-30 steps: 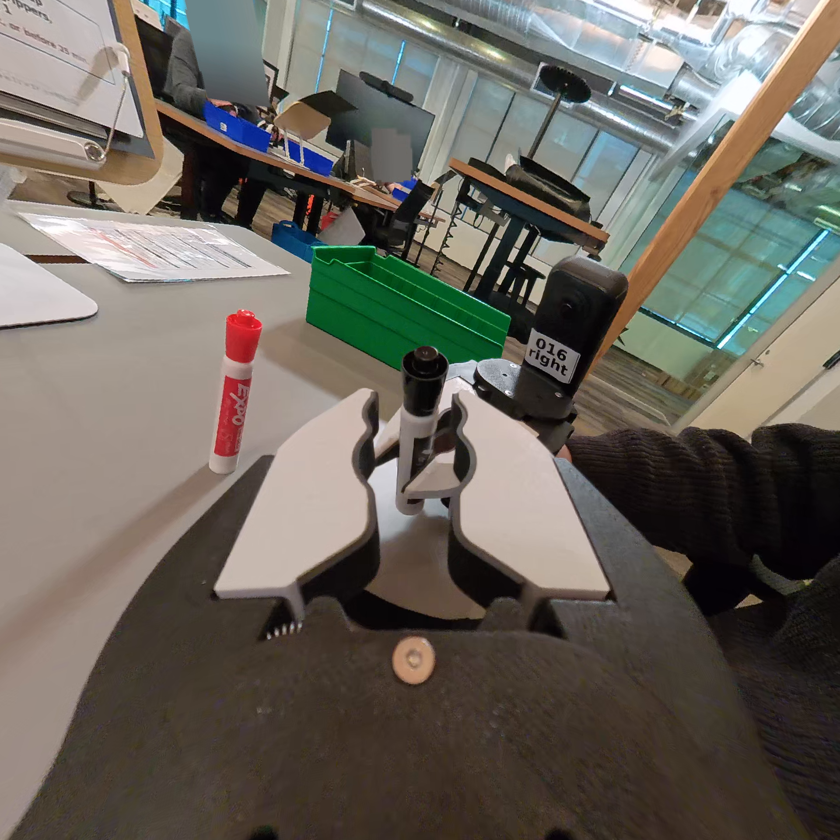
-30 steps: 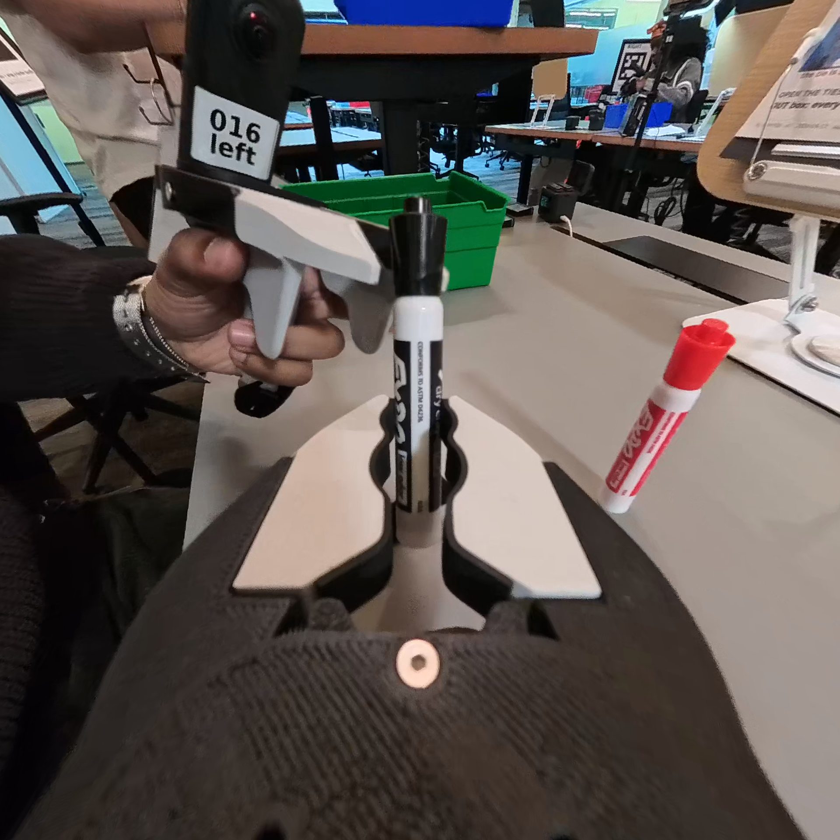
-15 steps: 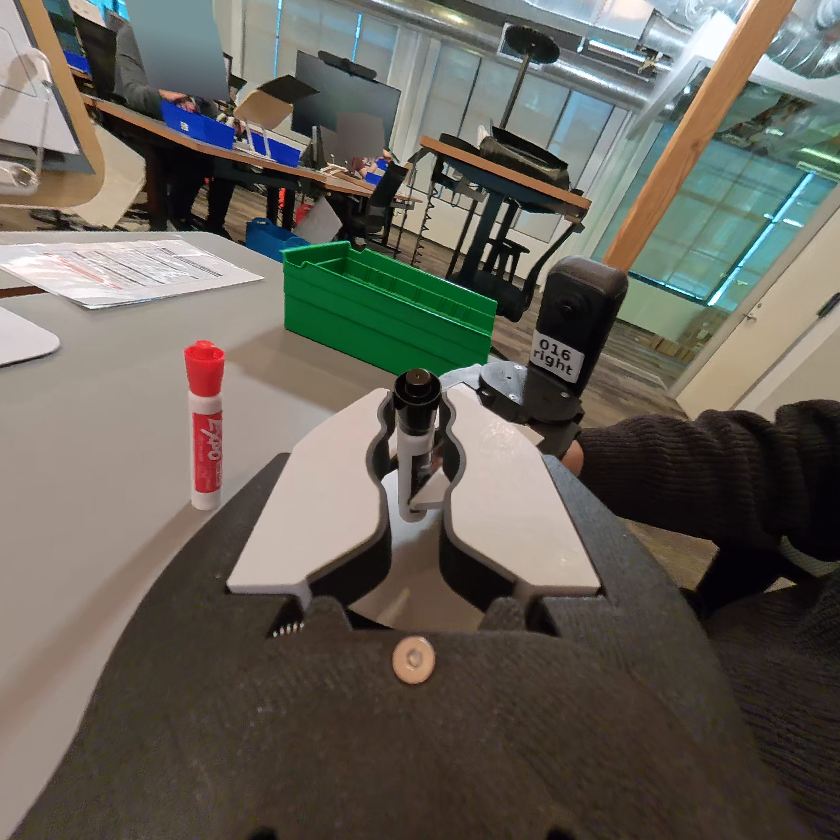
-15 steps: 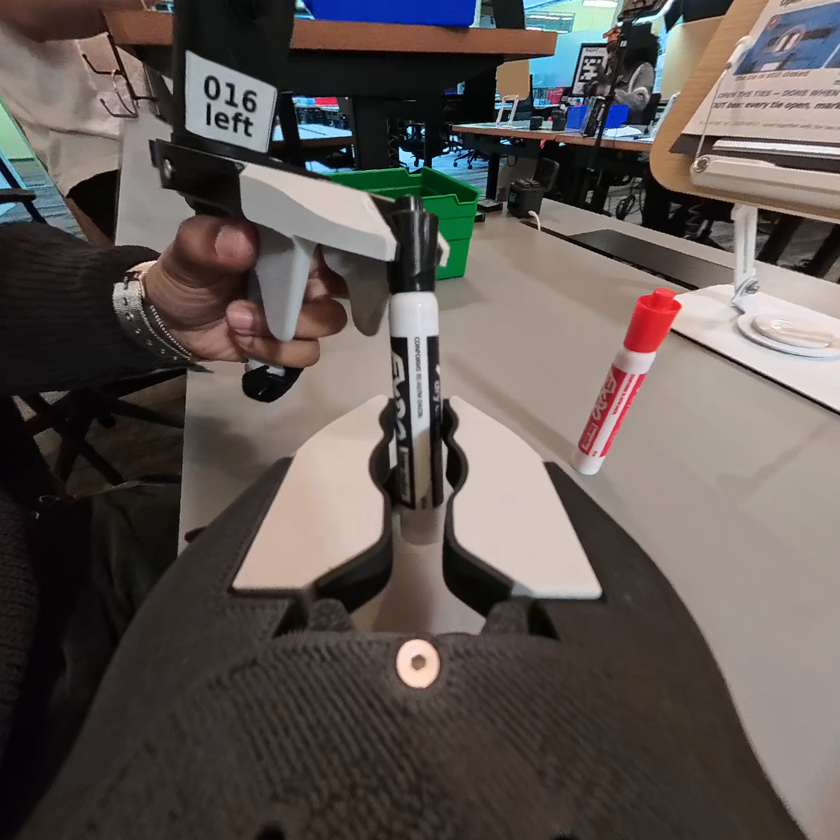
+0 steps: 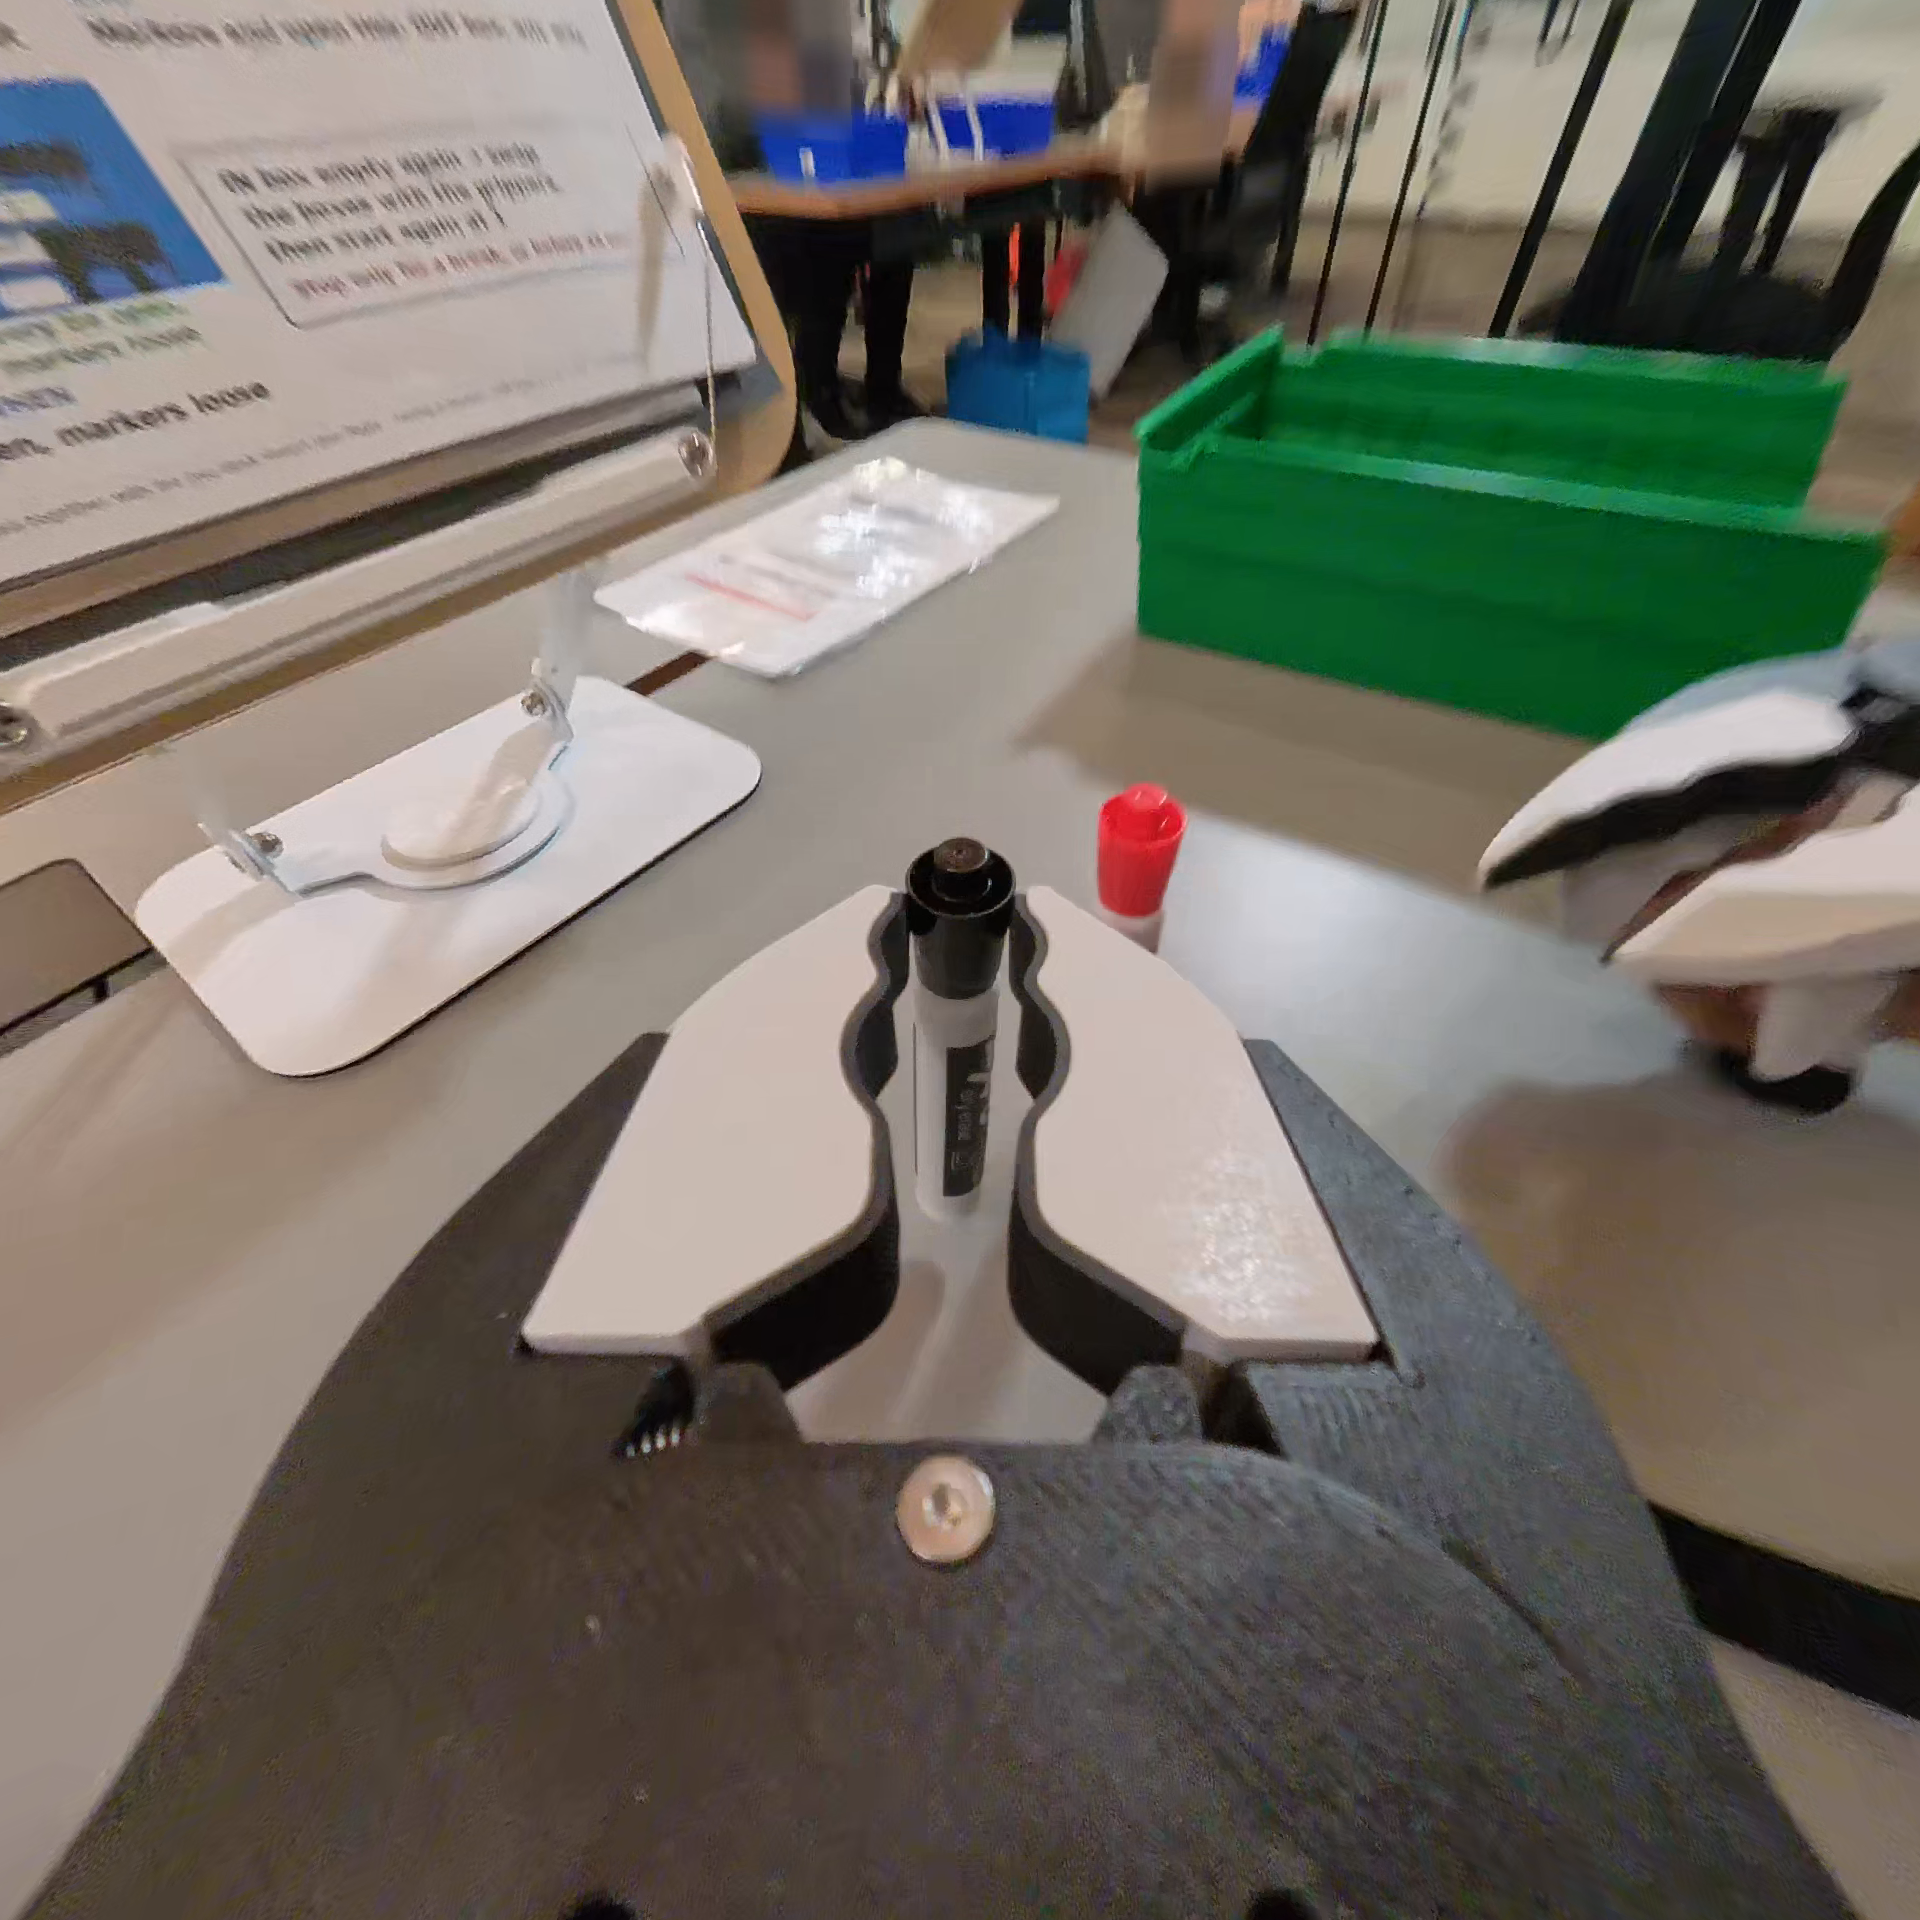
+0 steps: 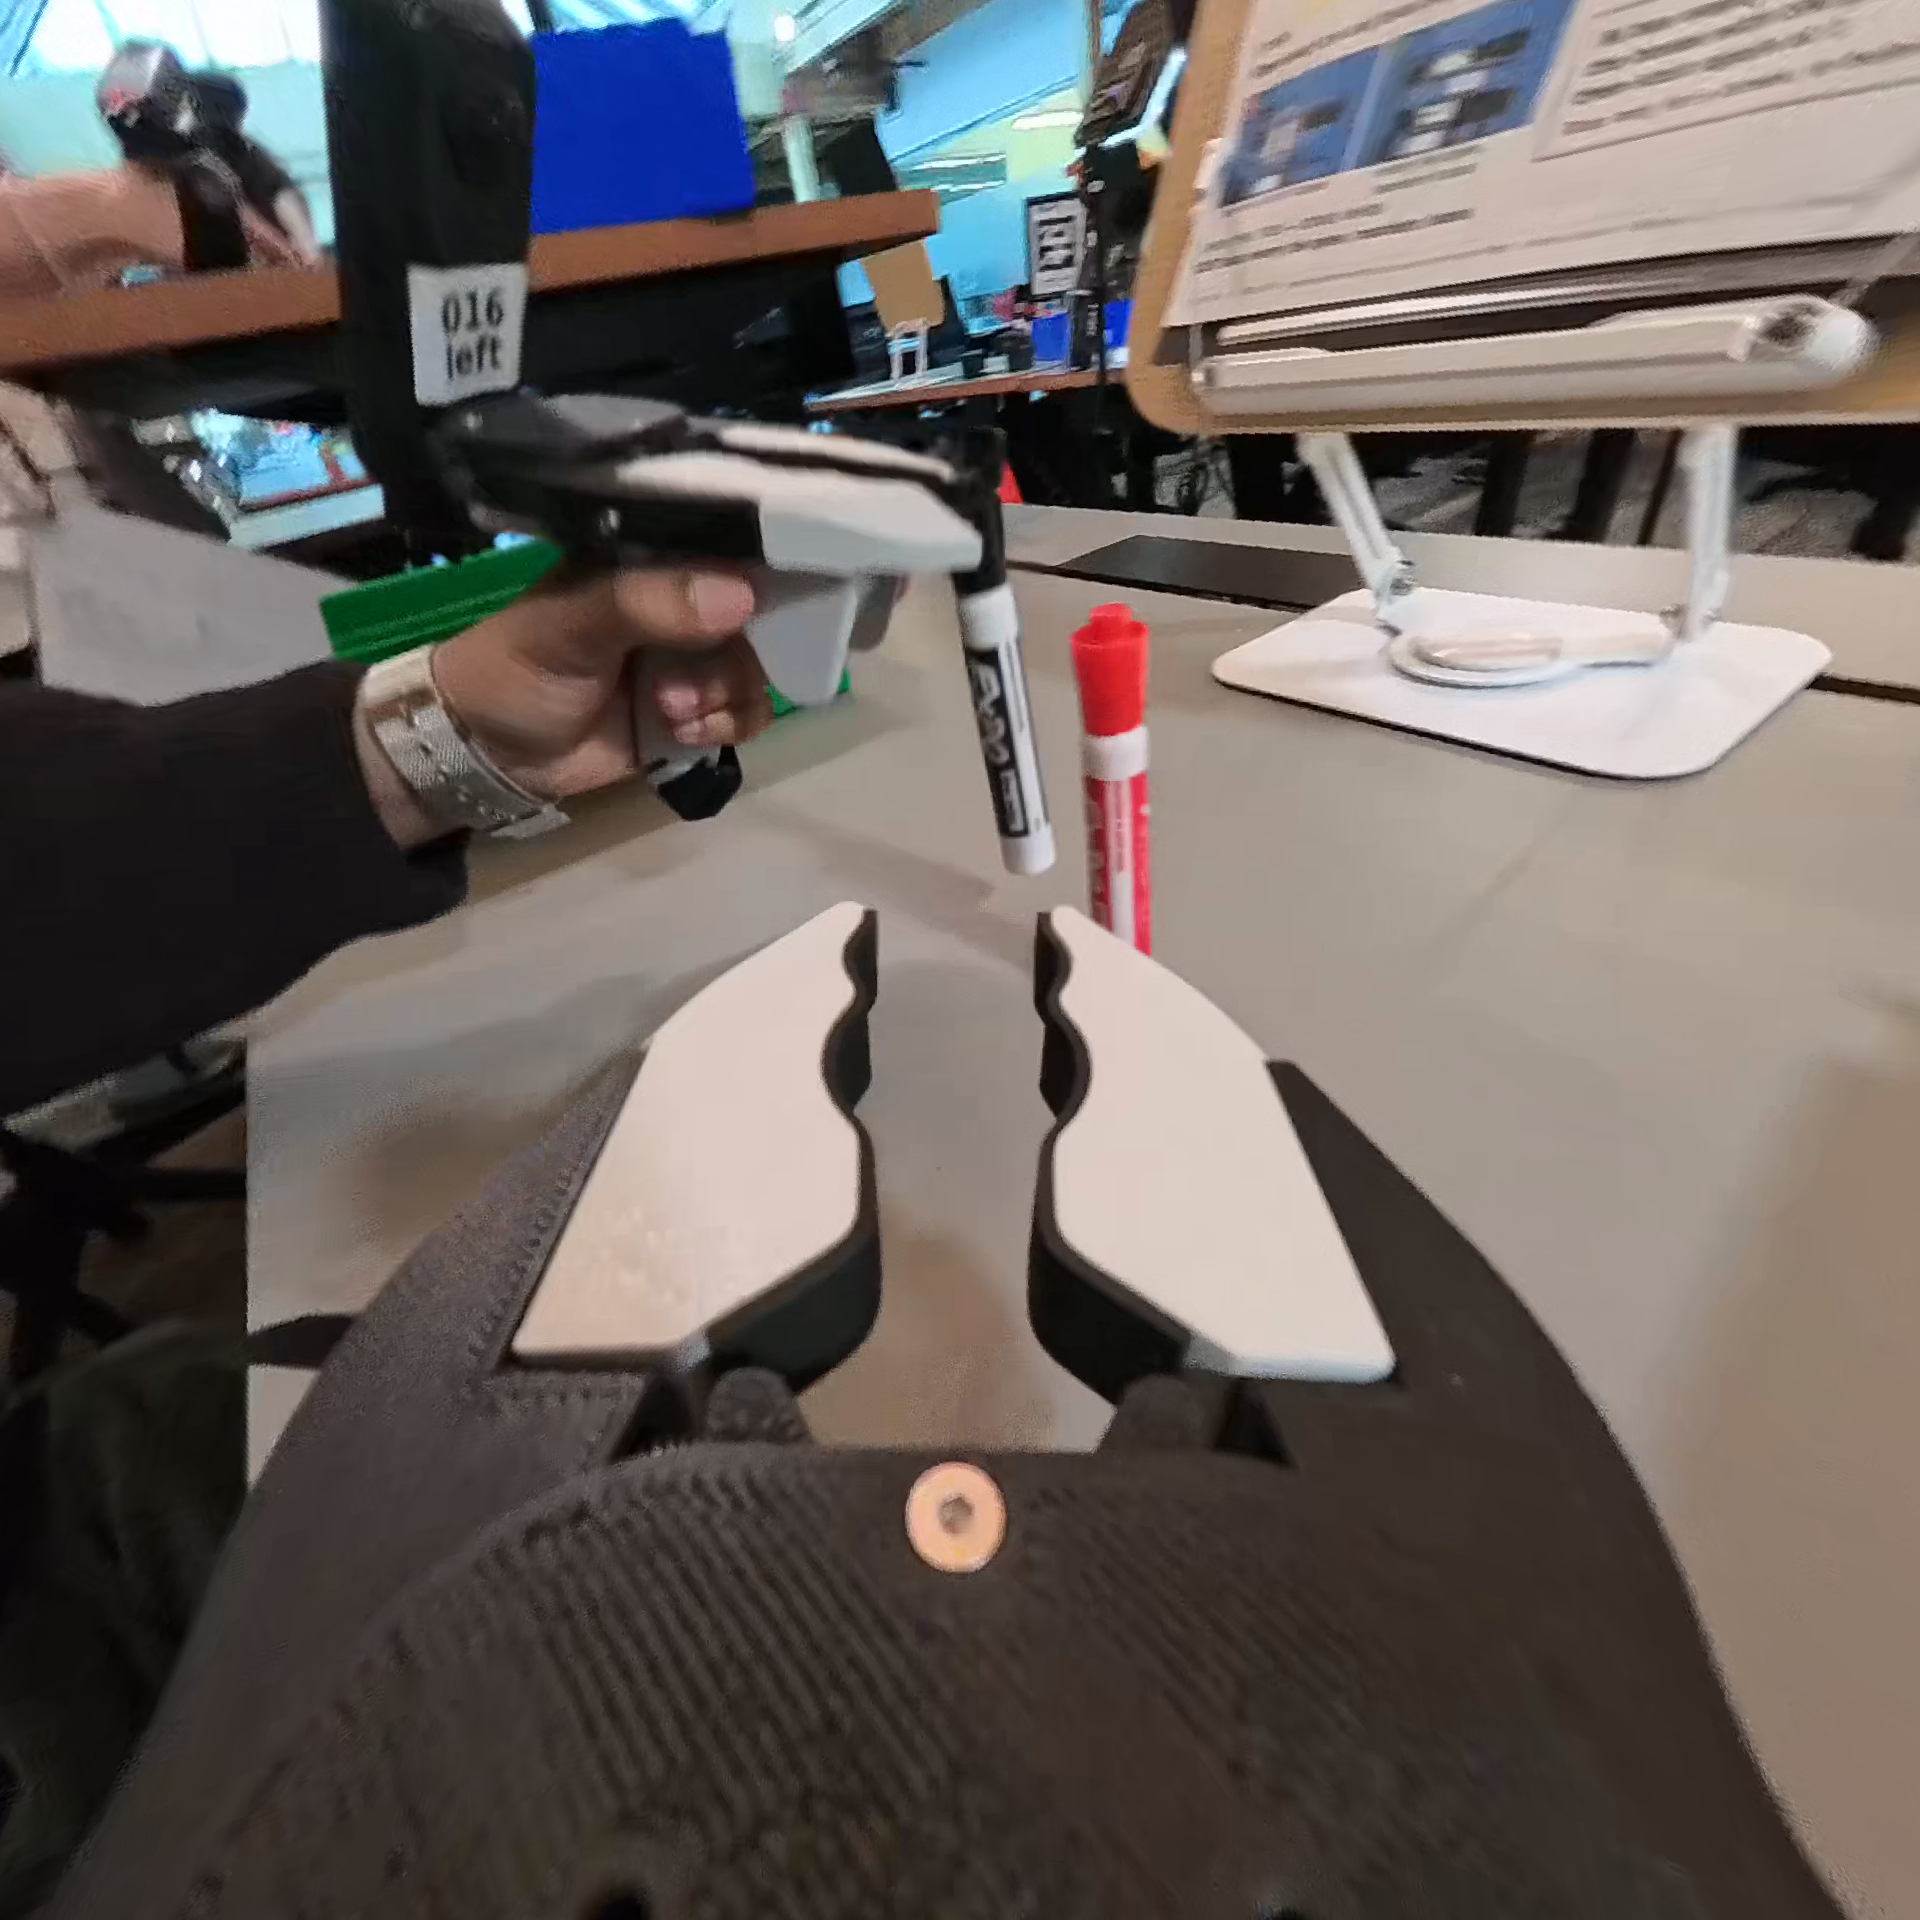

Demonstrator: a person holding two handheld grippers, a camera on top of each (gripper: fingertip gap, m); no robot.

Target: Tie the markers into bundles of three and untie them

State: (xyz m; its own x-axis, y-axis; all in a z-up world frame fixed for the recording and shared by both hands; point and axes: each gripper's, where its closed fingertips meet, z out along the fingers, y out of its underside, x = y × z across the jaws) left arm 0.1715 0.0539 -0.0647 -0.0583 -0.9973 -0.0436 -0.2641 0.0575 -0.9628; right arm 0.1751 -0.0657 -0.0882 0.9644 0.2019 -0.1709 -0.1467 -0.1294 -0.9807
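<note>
Left wrist view, left tool (image 5: 958, 914) clamping black-capped white marker (image 5: 951, 1049) upright, right tool (image 6: 956, 930) parted, empty, red marker (image 6: 1112, 769) standing.

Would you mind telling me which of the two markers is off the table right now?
The black marker: the left gripper is shut on its cap end, holding it in the air. The red marker stands upright on the table, ungripped.

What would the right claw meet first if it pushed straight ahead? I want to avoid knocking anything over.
Probably the red marker, standing upright just beyond the right claw's open tips, slightly right of centre. The black marker, hanging from the left claw, sits close beside that line; depth is unclear.
</note>
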